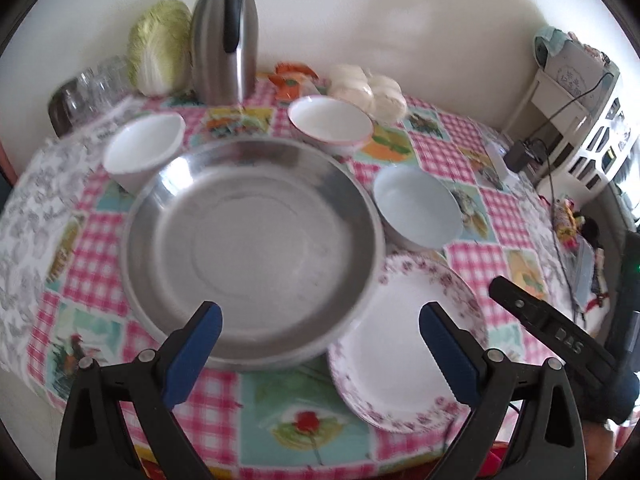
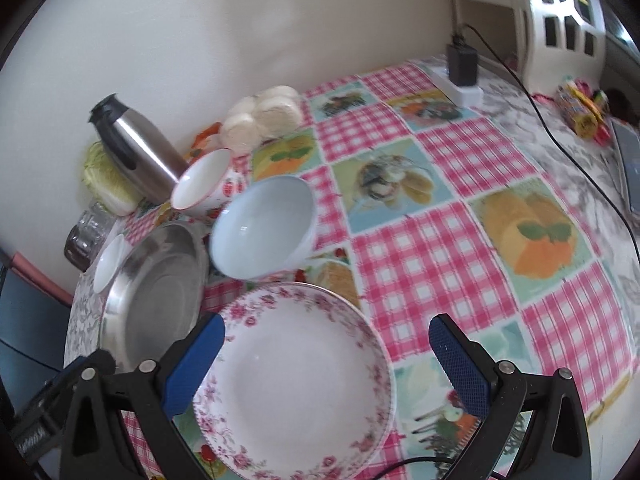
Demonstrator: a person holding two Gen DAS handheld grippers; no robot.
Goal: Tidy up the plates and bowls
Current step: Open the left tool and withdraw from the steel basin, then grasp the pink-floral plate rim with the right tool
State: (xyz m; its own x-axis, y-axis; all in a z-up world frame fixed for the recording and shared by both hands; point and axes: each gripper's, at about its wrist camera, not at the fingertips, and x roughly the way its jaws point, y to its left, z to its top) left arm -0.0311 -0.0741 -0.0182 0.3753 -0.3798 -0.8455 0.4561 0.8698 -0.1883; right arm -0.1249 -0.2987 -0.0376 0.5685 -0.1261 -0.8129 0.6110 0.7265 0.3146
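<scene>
In the left wrist view, the left gripper [image 1: 320, 344] hangs wide open and empty over the steel pan [image 1: 252, 248] mid-counter, while the right wrist view shows the right gripper [image 2: 328, 360], equally open, straddling the floral-rimmed plate [image 2: 296, 376], which should be pinched squarely by its near rim.

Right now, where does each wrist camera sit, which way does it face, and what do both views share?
Left wrist: on the left gripper, looking forward over the steel pan; its own open fingers show, plus the right gripper at the right edge.
Right wrist: on the right gripper, facing the floral plate; open fingers show.
Shared: pan, floral plate, three bowls, thermos.
</scene>
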